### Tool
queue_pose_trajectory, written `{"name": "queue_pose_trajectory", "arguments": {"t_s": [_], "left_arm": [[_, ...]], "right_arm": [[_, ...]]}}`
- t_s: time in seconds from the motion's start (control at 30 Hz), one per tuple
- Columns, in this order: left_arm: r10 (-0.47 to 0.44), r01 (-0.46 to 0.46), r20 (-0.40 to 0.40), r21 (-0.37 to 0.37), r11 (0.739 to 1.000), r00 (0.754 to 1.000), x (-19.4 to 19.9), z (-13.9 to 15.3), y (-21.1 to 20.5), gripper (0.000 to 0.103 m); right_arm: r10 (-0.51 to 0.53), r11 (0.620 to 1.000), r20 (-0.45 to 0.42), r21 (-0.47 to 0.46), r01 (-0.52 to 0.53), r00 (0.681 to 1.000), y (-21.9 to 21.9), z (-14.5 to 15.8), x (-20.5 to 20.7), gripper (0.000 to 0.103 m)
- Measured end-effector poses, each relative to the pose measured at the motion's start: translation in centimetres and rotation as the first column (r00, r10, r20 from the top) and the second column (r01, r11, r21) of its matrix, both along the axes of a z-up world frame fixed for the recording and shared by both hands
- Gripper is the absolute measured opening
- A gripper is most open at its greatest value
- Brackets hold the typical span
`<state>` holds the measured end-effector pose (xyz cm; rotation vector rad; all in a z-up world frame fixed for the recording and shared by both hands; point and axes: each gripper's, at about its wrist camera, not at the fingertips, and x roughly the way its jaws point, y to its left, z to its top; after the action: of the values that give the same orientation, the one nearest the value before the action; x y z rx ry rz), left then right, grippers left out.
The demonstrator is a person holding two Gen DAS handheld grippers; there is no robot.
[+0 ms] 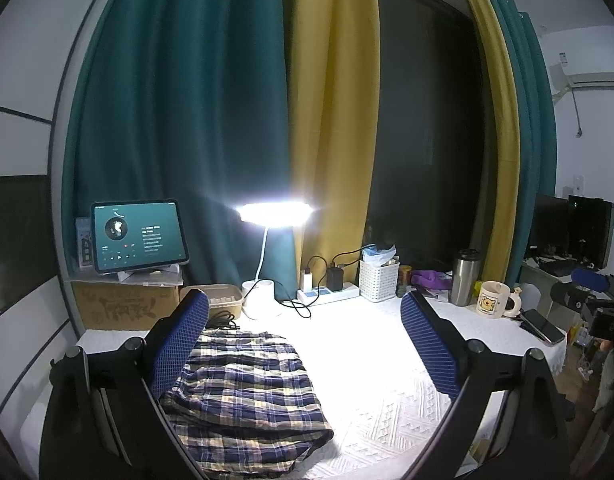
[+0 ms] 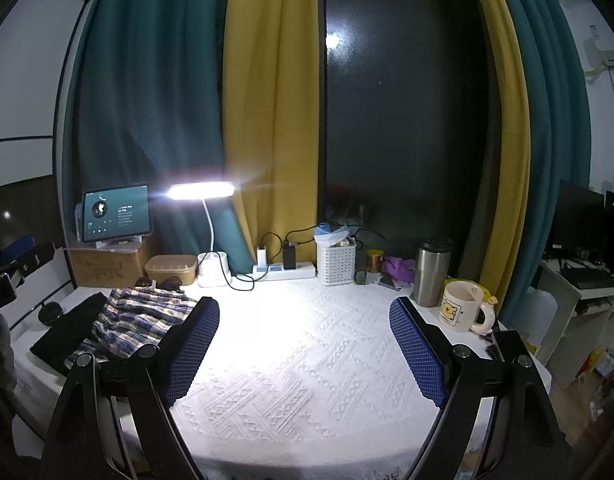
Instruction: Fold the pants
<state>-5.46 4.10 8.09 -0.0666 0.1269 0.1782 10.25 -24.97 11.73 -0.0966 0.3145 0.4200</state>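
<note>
The plaid pants (image 1: pixel 247 396) lie bunched and folded on the white textured tablecloth (image 1: pixel 379 408), at the left side of the table. My left gripper (image 1: pixel 307 304) is open and empty above them, its left pad (image 1: pixel 179 344) over the pants' left edge. In the right wrist view the pants (image 2: pixel 135 320) lie at the far left, beside a black folded cloth (image 2: pixel 71 336). My right gripper (image 2: pixel 305 312) is open and empty over bare tablecloth (image 2: pixel 299 376), to the right of the pants.
Along the back edge stand a tablet (image 1: pixel 139 236) on a cardboard box (image 1: pixel 123 304), a lit desk lamp (image 1: pixel 275 212), a power strip (image 1: pixel 327 292), a white basket (image 1: pixel 379 280), a steel tumbler (image 1: pixel 465 278) and a mug (image 1: pixel 493 300). A phone (image 1: pixel 541 326) lies near the right edge.
</note>
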Motion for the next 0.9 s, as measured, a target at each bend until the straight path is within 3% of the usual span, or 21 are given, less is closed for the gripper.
{"name": "queue_pose_trajectory", "arguments": {"t_s": [0.9], "left_arm": [[-0.007,0.007,-0.014,0.010,1.000,1.000,0.28,-0.06,-0.13,0.096]], "right_arm": [[-0.005,1.000,-0.002,0.000,0.005,1.000,-0.23,0.08,0.09,0.088]]}}
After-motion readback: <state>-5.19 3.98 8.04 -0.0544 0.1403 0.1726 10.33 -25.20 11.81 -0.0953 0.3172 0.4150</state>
